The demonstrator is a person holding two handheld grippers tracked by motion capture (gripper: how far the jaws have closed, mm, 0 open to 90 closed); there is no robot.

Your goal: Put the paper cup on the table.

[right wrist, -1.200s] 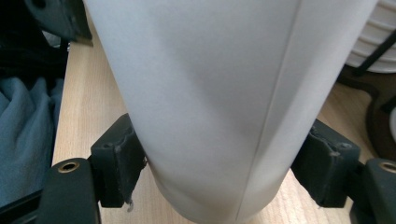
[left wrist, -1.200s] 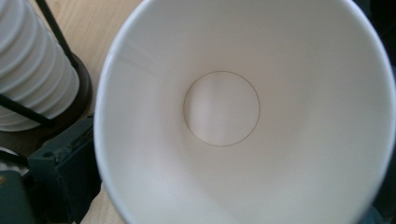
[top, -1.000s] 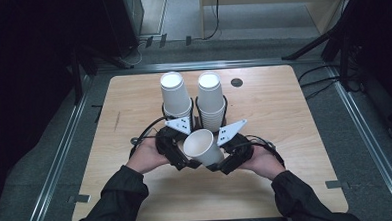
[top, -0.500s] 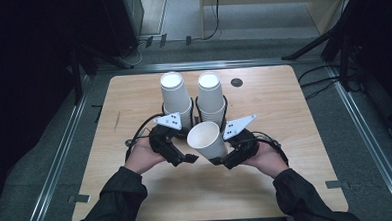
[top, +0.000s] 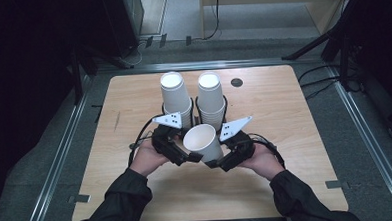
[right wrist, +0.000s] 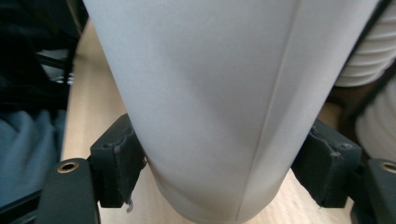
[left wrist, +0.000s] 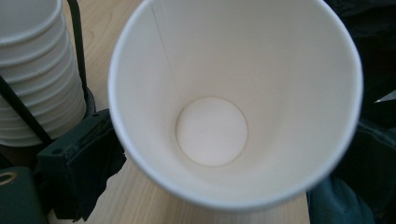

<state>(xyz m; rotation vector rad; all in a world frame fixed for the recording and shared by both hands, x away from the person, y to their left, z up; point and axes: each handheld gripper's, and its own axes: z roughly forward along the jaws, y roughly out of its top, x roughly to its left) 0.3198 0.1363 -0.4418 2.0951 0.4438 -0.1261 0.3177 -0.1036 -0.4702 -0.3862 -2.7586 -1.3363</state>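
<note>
A single white paper cup (top: 203,141) hangs above the wooden table (top: 295,136), tipped with its mouth toward the left hand. My right gripper (top: 215,163) is shut on it; in the right gripper view both pads (right wrist: 116,163) press the cup (right wrist: 210,107) near its base. My left gripper (top: 192,157) reaches under the cup's rim. In the left gripper view I look into the cup (left wrist: 212,130); one black pad (left wrist: 81,163) sits just outside the rim, and the other jaw is hidden behind the cup.
Two stacks of upside-down white cups (top: 176,97) (top: 211,97) stand in black wire holders just beyond the grippers. A small black disc (top: 237,82) lies at the back right. Metal rails (top: 61,161) run along the table's sides.
</note>
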